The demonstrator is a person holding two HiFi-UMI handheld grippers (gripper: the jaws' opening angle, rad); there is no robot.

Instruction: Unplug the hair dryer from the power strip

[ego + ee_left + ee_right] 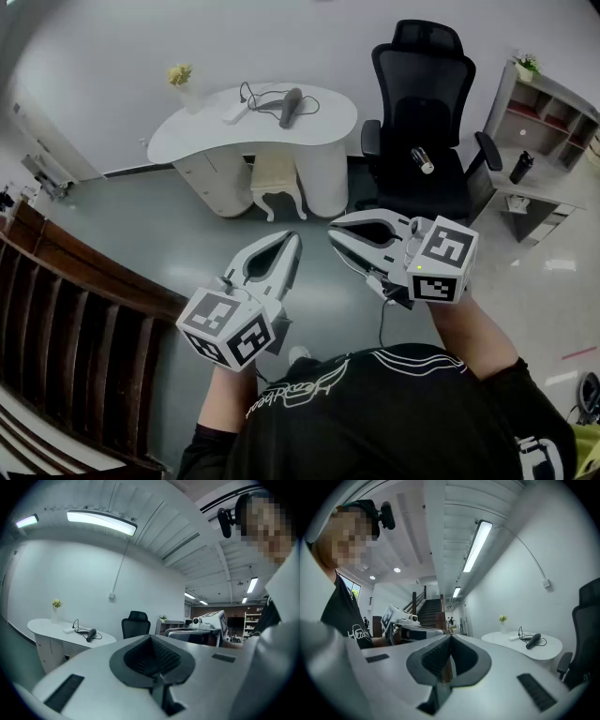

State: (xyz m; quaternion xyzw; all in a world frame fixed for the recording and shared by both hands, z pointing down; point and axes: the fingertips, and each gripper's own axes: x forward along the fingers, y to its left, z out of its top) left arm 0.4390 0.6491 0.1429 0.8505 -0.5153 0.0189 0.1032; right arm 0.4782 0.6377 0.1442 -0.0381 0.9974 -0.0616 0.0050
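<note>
A dark hair dryer [290, 106] lies on the white curved table [187, 131] across the room, its black cord looping to a white power strip [236, 111] beside it. The left gripper view has the dryer [91, 634] and the strip [69, 631] small and far off. The right gripper view shows the dryer [533, 640] and the strip [514, 638] at its right. My left gripper [292, 239] and right gripper [335, 230] are held side by side in front of my chest, far from the table. Both are shut with nothing between their jaws.
A black office chair [419, 122] with a small cylinder [423, 160] on its seat stands right of the table. A white stool [276, 180] is tucked under the table. A vase of yellow flowers [181, 80] stands on it. Shelves [548, 122] far right, wooden railing [75, 309] left.
</note>
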